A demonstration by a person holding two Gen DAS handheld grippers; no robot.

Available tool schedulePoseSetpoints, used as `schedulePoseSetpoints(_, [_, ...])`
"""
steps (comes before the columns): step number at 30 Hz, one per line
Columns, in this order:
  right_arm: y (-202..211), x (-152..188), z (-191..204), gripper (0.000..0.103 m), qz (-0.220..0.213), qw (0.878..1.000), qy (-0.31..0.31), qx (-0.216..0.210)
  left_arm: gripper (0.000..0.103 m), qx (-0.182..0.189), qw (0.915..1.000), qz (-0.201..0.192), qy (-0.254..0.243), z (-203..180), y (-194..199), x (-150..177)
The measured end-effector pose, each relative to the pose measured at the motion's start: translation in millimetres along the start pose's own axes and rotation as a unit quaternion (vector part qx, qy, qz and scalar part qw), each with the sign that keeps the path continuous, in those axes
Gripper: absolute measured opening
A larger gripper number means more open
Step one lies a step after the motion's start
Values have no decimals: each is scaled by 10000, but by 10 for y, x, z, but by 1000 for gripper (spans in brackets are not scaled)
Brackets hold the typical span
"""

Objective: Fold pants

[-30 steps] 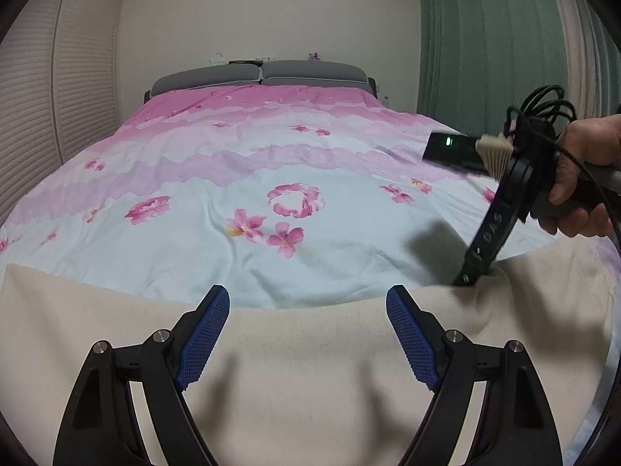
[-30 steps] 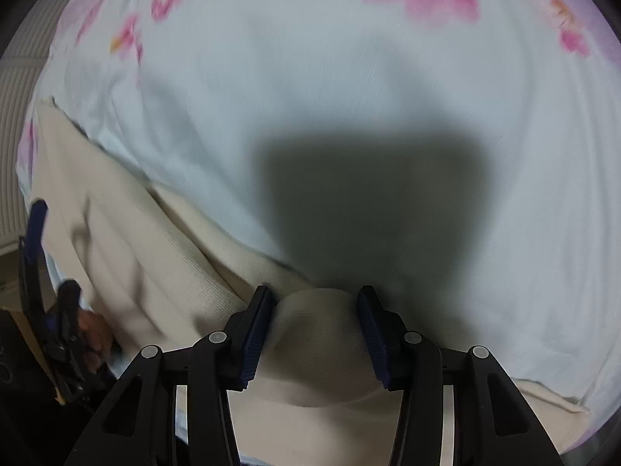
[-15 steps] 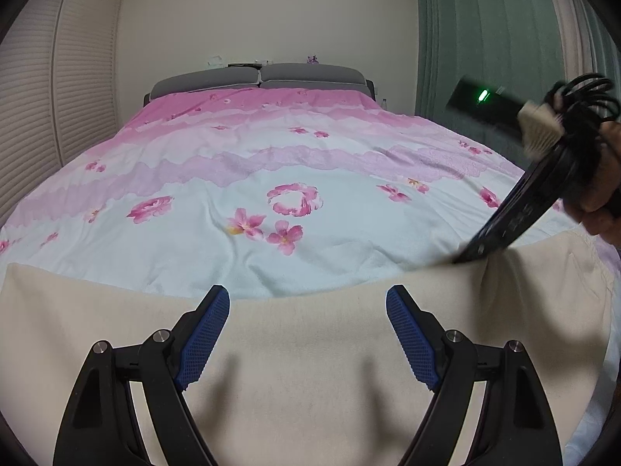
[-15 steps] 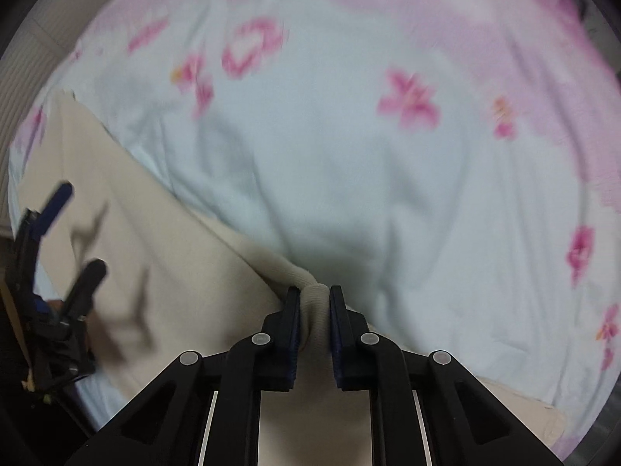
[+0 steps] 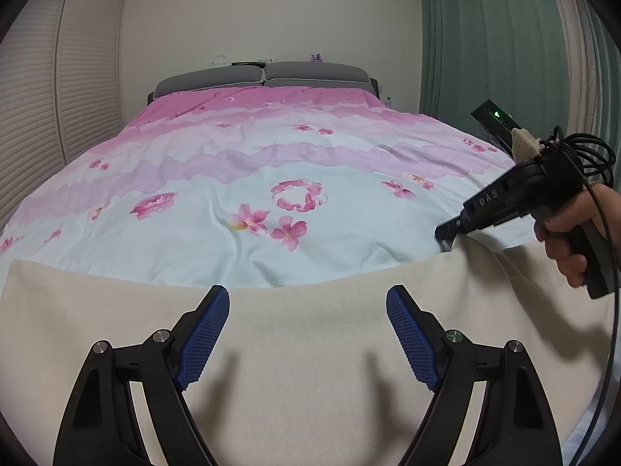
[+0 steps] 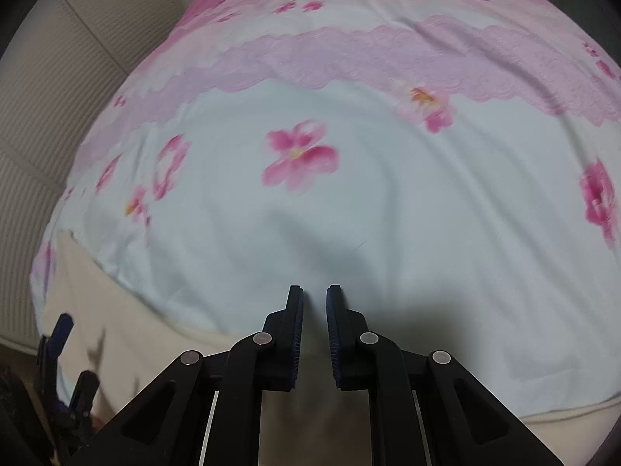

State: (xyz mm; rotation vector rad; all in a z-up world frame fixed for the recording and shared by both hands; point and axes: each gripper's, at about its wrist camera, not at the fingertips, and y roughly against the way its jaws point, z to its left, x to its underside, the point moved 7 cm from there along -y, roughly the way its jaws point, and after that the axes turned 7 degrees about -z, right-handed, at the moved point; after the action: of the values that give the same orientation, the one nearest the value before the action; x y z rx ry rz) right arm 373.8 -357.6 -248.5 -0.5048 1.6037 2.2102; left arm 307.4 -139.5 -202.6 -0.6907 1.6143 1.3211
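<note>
The cream pants lie spread across the near end of the bed, flat under my left gripper, which is open and empty above the cloth. My right gripper shows at the right of the left wrist view, pinching the far right edge of the pants and raising a small peak. In the right wrist view my right gripper is nearly closed, with the cream cloth between and below the fingers. The left gripper shows small at the lower left there.
A quilt with pink flowers covers the bed. Grey pillows lie at the headboard. Slatted closet doors stand left, a green curtain right. The person's right hand holds the gripper handle.
My right gripper closed on the pants' edge, lifted it, then came lower and level. The pants' far edge pulled straighter. My left gripper stayed open and still.
</note>
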Motion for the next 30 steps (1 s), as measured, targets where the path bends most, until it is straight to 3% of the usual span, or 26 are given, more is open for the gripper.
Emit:
schedulePoseSetpoints(2, [52,3,6,14,-14,10000,62,4,83,1,10000,20,14,10,-10,11])
schedulePoseSetpoints(7, [432,-84,50,15,-625,9976,297,-35,83,-28,10000,11,36,40,11,19])
schedulePoseSetpoints(11, [540,29,197,34,-856,9936,742,16,88,-186,9997,-47,155,153,46,35])
schedulePoseSetpoints(16, [354,225,232,32,-582,9920,1093,242,88,-291,9992,130,237,250,1,133])
schedulePoseSetpoints(19, [163,240,225,14,-460,9909,1192,428,88,-318,9989,186,292,287,-14,176])
schedulePoseSetpoints(22, [71,190,212,11,-502,9899,1193,580,88,-334,9987,222,311,299,-26,197])
schedulePoseSetpoints(26, [8,156,215,12,-557,9889,1180,708,88,-388,9985,238,313,324,-10,185])
schedulePoseSetpoints(30, [301,211,261,18,-920,9867,1111,752,88,-457,9982,228,307,359,97,136])
